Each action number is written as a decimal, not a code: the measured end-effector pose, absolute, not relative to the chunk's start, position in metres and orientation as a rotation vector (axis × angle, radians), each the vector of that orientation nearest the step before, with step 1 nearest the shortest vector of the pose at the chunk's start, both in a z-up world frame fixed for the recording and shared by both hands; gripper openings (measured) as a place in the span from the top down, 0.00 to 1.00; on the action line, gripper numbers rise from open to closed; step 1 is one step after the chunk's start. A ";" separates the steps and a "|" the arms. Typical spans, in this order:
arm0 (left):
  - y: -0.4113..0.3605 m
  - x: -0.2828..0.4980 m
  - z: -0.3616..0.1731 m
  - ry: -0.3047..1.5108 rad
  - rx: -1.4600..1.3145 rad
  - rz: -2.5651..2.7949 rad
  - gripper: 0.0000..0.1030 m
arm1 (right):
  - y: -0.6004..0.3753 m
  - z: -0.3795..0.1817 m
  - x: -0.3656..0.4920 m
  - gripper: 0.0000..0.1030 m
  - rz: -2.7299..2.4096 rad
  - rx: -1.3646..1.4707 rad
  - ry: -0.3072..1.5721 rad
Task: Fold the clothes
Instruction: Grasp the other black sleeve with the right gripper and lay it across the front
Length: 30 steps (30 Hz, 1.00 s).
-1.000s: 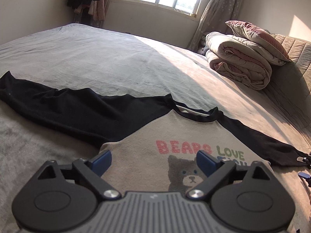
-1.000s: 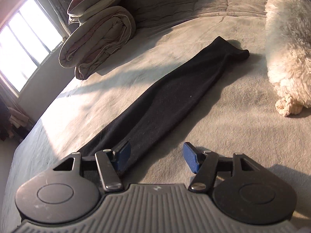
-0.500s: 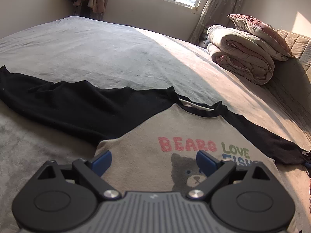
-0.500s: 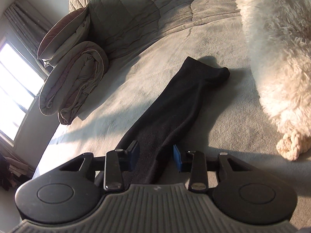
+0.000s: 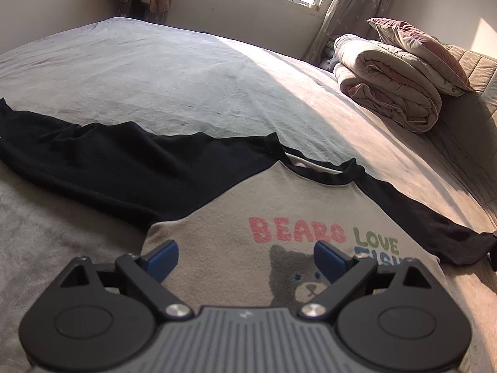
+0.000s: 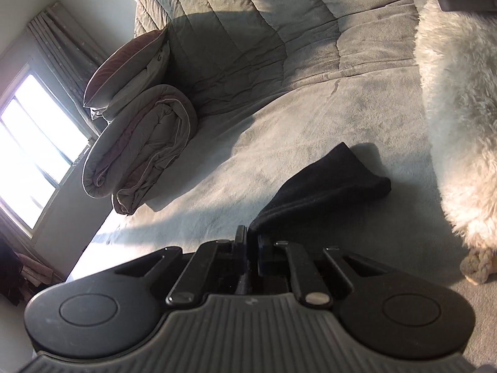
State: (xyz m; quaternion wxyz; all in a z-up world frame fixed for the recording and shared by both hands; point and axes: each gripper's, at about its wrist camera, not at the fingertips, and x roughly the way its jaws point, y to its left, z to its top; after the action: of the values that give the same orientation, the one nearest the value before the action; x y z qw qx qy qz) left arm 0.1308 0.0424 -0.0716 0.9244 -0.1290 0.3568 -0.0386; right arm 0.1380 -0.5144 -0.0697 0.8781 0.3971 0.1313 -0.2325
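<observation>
A beige shirt (image 5: 242, 208) with black sleeves and a bear print lies flat on the grey bed. Its left black sleeve (image 5: 102, 161) stretches out to the left. My left gripper (image 5: 245, 258) hovers open over the shirt's chest, nothing between its blue pads. In the right wrist view the right black sleeve (image 6: 329, 186) is pinched and lifted off the bed; my right gripper (image 6: 252, 242) is closing, its jaws pressed on the sleeve fabric. The sleeve's cuff end droops onto the bed ahead. In the left wrist view that sleeve (image 5: 435, 227) runs off to the right edge.
A rolled quilt (image 5: 391, 93) with a pillow (image 5: 422, 46) on top sits at the head of the bed. A fluffy white throw (image 6: 459, 124) lies right of the held sleeve. The padded headboard (image 6: 264, 25) and a window (image 6: 28, 149) are behind.
My right gripper closed from open onto the black sleeve and lifted it, bunching the cloth. The left gripper stayed open over the chest, its view drifting slightly forward.
</observation>
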 end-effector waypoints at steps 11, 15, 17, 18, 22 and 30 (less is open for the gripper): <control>0.049 0.131 -0.070 0.804 -0.266 -0.060 0.08 | -0.450 0.006 0.147 0.91 -0.250 0.726 0.178; 0.057 0.130 -0.067 0.820 -0.297 -0.054 0.08 | -0.419 0.030 0.149 0.91 -0.165 0.671 0.167; 0.061 0.130 -0.065 0.820 -0.315 -0.050 0.08 | -0.402 0.040 0.151 0.91 -0.126 0.646 0.166; 0.063 0.130 -0.064 0.820 -0.325 -0.048 0.08 | -0.393 0.044 0.152 0.91 -0.108 0.634 0.166; 0.069 0.128 -0.059 0.815 -0.354 -0.045 0.08 | -0.359 0.056 0.154 0.91 -0.047 0.599 0.173; 0.080 0.123 -0.052 0.807 -0.380 -0.051 0.08 | -0.293 0.059 0.162 0.91 0.037 0.529 0.215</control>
State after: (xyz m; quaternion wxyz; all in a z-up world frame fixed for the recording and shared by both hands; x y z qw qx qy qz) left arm 0.1227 0.0797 -0.0519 0.9019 -0.1839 0.3901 -0.0247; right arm 0.1616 -0.2926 0.0588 0.9594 0.2607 0.1058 0.0180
